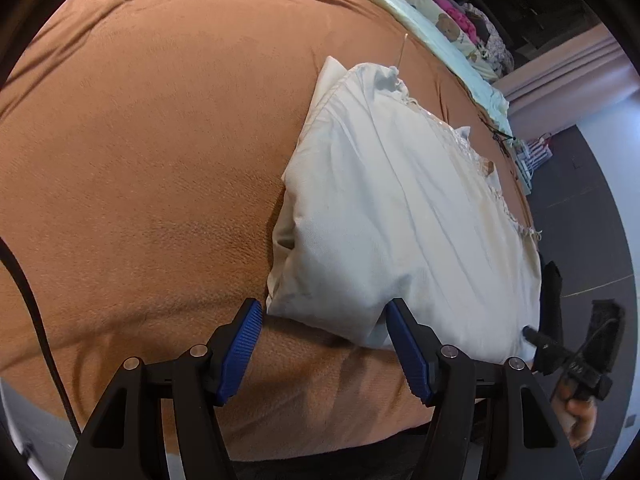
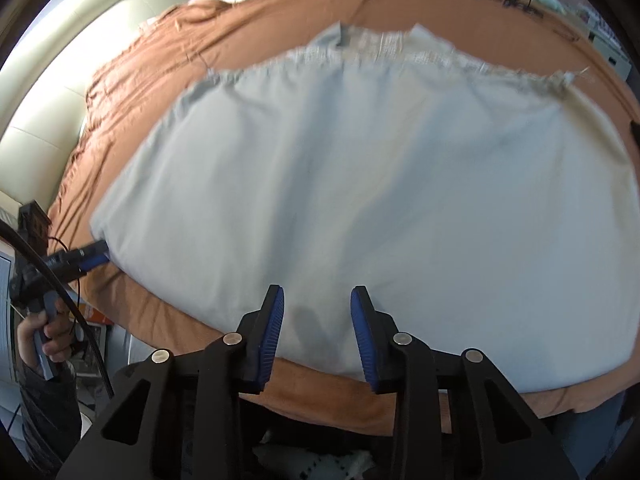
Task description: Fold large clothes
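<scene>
A white garment (image 1: pixel 404 216) lies folded in a thick rectangle on the brown bedspread (image 1: pixel 160 160), near the bed's front edge. My left gripper (image 1: pixel 322 314) is open, its blue pads either side of the garment's near left corner, not closed on it. My right gripper (image 2: pixel 317 298) is open over the garment (image 2: pixel 360 184) at its near edge. The right gripper also shows in the left wrist view (image 1: pixel 536 338) at the garment's far right corner. The left gripper shows in the right wrist view (image 2: pixel 94 258) at the garment's left corner.
A pale sheet (image 1: pixel 440 36) and a pile of soft toys and clothes (image 1: pixel 452 12) lie at the bed's far side. A cream headboard (image 2: pixel 80 60) stands at the left. A black cable (image 1: pixel 32 300) hangs at the left. Dark floor (image 1: pixel 580 220) lies to the right.
</scene>
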Tool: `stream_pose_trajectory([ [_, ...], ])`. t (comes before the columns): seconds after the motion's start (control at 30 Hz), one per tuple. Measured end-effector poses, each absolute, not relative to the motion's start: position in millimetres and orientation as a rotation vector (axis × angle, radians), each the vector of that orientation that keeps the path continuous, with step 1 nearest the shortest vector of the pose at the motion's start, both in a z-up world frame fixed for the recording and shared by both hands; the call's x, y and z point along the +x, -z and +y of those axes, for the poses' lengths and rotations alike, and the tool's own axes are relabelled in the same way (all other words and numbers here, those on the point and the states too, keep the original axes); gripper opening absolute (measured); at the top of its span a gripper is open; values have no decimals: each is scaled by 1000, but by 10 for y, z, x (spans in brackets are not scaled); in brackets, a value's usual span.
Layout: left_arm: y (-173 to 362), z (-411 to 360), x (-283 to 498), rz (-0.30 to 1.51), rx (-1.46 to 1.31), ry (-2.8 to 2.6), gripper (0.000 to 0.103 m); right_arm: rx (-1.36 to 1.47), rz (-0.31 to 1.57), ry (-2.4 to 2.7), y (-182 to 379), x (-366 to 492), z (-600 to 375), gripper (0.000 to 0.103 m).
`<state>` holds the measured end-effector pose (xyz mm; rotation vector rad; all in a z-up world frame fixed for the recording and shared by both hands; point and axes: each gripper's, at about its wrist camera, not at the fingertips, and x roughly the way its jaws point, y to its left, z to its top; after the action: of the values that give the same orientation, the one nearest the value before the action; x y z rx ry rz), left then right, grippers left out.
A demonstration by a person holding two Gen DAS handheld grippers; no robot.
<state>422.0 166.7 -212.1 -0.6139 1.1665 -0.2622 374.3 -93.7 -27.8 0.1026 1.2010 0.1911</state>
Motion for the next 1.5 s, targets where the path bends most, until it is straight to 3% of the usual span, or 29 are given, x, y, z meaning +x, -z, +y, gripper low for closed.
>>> stream_pose_trajectory([
  [0.13, 2189, 1686, 4305, 1164, -681, 290, 57, 48, 1214, -158, 490, 4053, -814, 25],
  [0.27, 2208, 1660, 4308, 1159, -693, 268, 50, 29, 1213, -89, 656, 4401, -781, 14],
  [0.5, 2201, 1695, 4259, 1141, -752, 222, 47, 41, 1168, 0, 847, 5006, -799, 9],
  [0.73, 2178, 1778, 4225, 1109, -872, 215, 68, 69, 1136, 28, 914, 5522, -912, 9],
  [0.9, 2179, 1789, 4259, 1091, -903, 185, 70, 88, 1120, 58, 968, 5851, -1010, 9],
  [1.13, 2252, 1874, 4212, 1101, -904, 97, 39, 108, 1109, 47, 1005, 6215, -1101, 9],
  [1.5, 2112, 1835, 4221, 1086, -902, 129, 23, 119, 1074, -72, 646, 5983, -1135, 9],
])
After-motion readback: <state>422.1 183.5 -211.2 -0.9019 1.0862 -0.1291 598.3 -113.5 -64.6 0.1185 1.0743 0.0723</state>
